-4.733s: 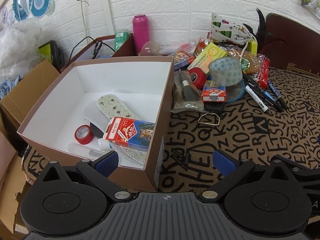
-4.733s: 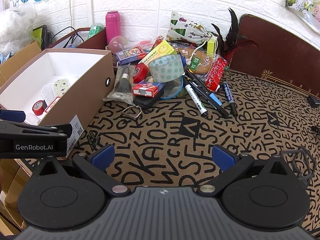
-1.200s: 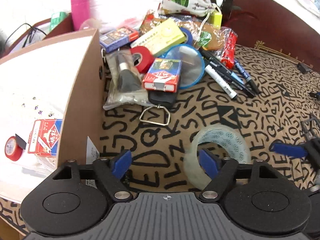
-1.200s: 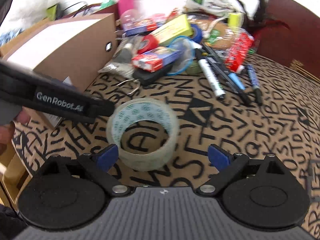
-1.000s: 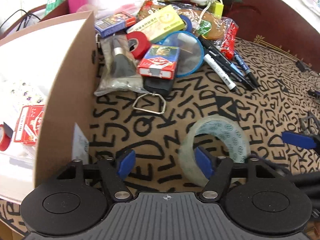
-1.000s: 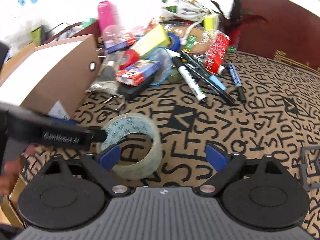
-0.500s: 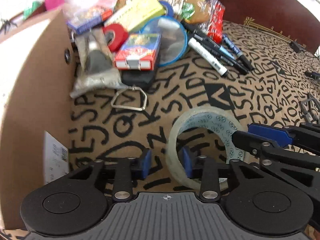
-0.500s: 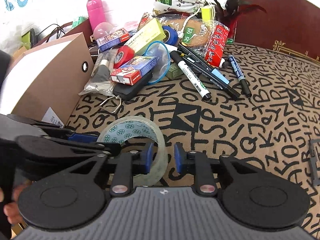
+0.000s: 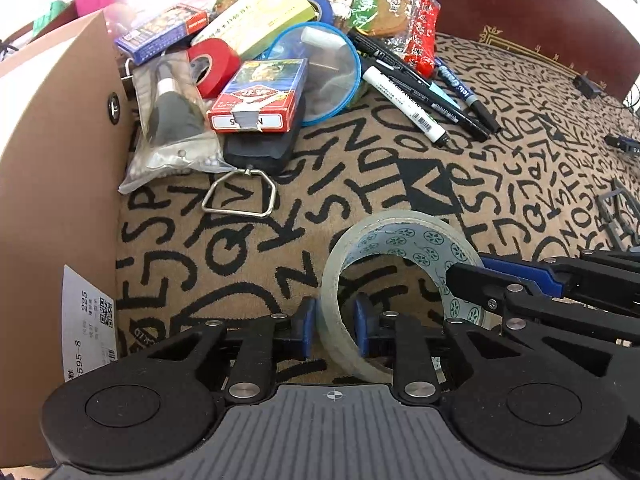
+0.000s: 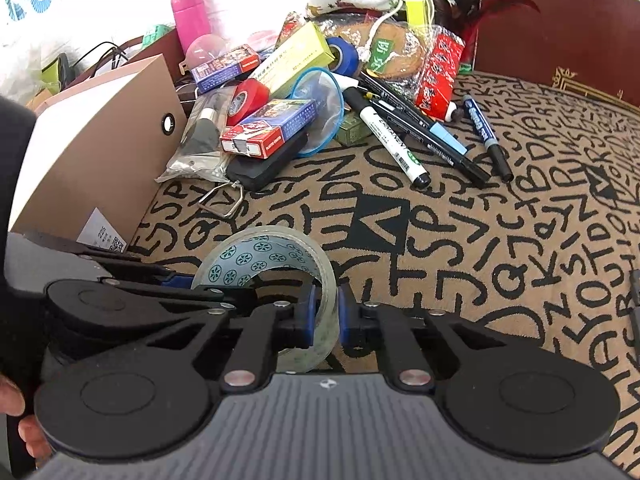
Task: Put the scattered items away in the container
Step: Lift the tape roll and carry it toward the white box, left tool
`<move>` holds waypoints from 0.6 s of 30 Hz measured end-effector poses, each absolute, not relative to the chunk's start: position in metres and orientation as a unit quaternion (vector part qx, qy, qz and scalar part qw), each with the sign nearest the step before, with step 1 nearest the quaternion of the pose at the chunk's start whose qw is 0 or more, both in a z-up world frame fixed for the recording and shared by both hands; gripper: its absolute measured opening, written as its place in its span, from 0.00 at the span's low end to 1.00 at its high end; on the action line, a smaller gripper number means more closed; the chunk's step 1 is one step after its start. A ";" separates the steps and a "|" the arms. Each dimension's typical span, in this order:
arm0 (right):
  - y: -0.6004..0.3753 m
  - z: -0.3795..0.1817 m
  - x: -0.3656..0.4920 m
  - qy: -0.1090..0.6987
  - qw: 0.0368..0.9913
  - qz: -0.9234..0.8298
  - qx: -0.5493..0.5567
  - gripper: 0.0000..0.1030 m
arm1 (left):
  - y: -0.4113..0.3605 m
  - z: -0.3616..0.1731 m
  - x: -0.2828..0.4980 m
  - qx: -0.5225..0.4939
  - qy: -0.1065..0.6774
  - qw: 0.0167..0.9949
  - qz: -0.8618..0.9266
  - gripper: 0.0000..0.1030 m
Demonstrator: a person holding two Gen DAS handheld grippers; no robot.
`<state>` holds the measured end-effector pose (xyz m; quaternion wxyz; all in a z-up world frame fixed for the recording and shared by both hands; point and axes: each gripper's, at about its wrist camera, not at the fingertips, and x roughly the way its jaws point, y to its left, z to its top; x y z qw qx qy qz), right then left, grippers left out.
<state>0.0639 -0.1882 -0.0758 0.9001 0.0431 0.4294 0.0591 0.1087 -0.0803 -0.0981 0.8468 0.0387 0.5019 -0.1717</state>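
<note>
A clear tape roll (image 9: 396, 248) with a patterned core stands on edge on the lettered mat, also in the right wrist view (image 10: 264, 256). My left gripper (image 9: 332, 326) is shut on its left wall. My right gripper (image 10: 325, 314) is shut on its right wall and shows in the left wrist view (image 9: 520, 276). The brown box (image 9: 60, 184) stands at the left, its inside hidden; it shows in the right wrist view too (image 10: 100, 148).
A pile lies behind the roll: red card box (image 9: 260, 96), red tape (image 9: 212, 66), black pouch with a metal ring (image 9: 240, 196), bagged brush (image 9: 172, 116), blue mesh disc (image 9: 324, 68), markers (image 9: 416, 92), snack packets (image 10: 438, 68). A pink bottle (image 10: 190, 12) stands behind the box.
Both grippers have closed onto the tape roll's wall, left first, then right. The roll has stayed on the mat near the box.
</note>
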 end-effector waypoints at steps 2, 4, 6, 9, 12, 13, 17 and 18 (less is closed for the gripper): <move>-0.188 -0.078 0.065 0.431 0.899 0.057 0.045 0.13 | -0.080 -0.099 0.110 0.035 0.502 0.847 -0.172 0.22; -0.189 -0.080 0.068 0.432 0.899 0.054 0.054 0.14 | -0.080 -0.099 0.110 0.036 0.501 0.847 -0.175 0.19; -0.191 -0.082 0.067 0.431 0.898 0.052 0.067 0.14 | -0.081 -0.098 0.108 0.046 0.497 0.848 -0.176 0.17; -0.190 -0.076 0.058 0.422 0.902 0.053 0.069 0.14 | -0.078 -0.094 0.101 0.045 0.493 0.850 -0.177 0.12; -0.184 -0.063 0.044 0.409 0.910 0.052 0.050 0.14 | -0.073 -0.081 0.087 0.033 0.485 0.855 -0.180 0.12; -0.182 -0.057 0.040 0.402 0.913 0.053 0.044 0.14 | -0.071 -0.074 0.082 0.031 0.476 0.860 -0.181 0.12; -0.173 -0.018 0.027 0.361 0.930 0.063 0.018 0.14 | -0.060 -0.034 0.069 0.023 0.432 0.885 -0.172 0.13; -0.170 -0.007 0.027 0.350 0.934 0.068 0.012 0.14 | -0.056 -0.022 0.068 0.022 0.418 0.893 -0.167 0.13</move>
